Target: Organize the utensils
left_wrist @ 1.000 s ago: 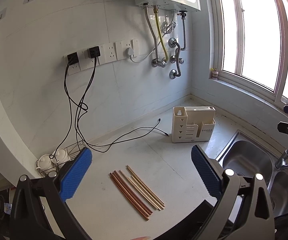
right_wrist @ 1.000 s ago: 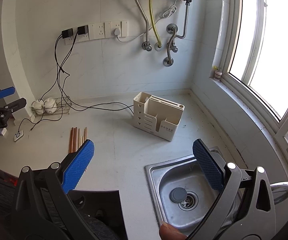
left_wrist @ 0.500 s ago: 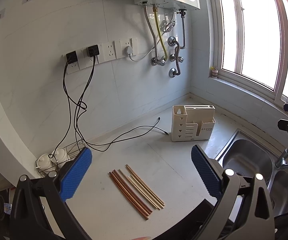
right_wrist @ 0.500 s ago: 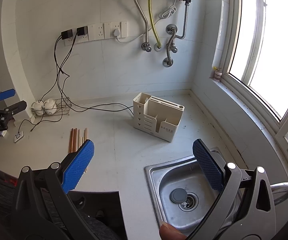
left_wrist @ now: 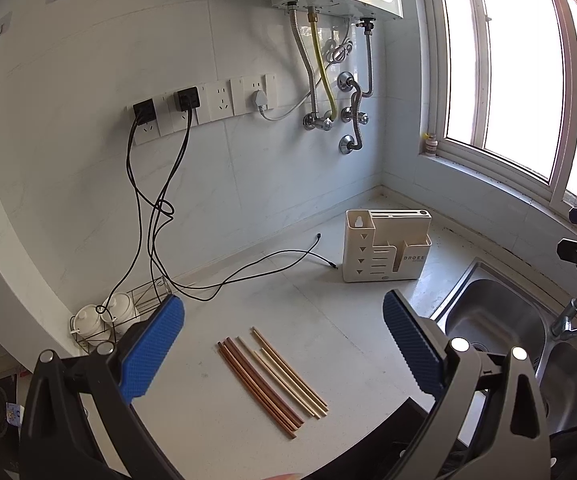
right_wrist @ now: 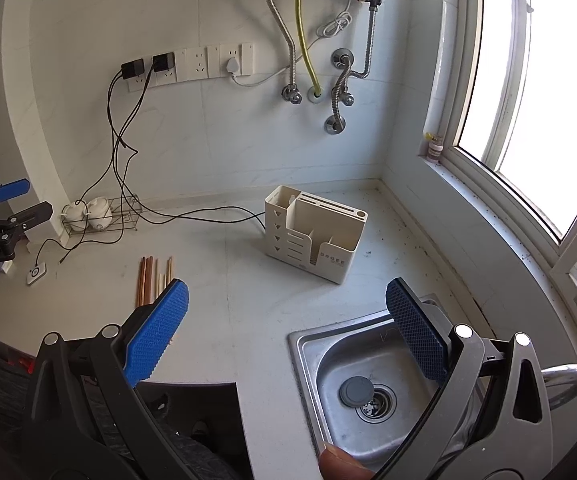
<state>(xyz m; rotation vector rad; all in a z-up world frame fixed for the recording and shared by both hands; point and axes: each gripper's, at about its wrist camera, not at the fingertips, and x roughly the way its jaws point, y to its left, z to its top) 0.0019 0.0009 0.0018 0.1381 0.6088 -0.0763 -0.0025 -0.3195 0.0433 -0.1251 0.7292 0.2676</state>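
Note:
Several chopsticks, dark brown and pale, lie side by side on the white counter; they also show in the right wrist view. A cream utensil holder with slots and compartments stands upright near the back corner, also in the right wrist view. My left gripper is open and empty, held above the chopsticks. My right gripper is open and empty, above the counter at the sink's edge. The left gripper shows at the far left of the right wrist view.
A steel sink with a drain plug sits at the right; its tap shows in the left wrist view. A wire rack with two white pots stands at the left wall. Black cables trail across the counter. A small white switch lies there.
Both views have shifted very slightly; the grippers stay open and nothing on the counter has moved.

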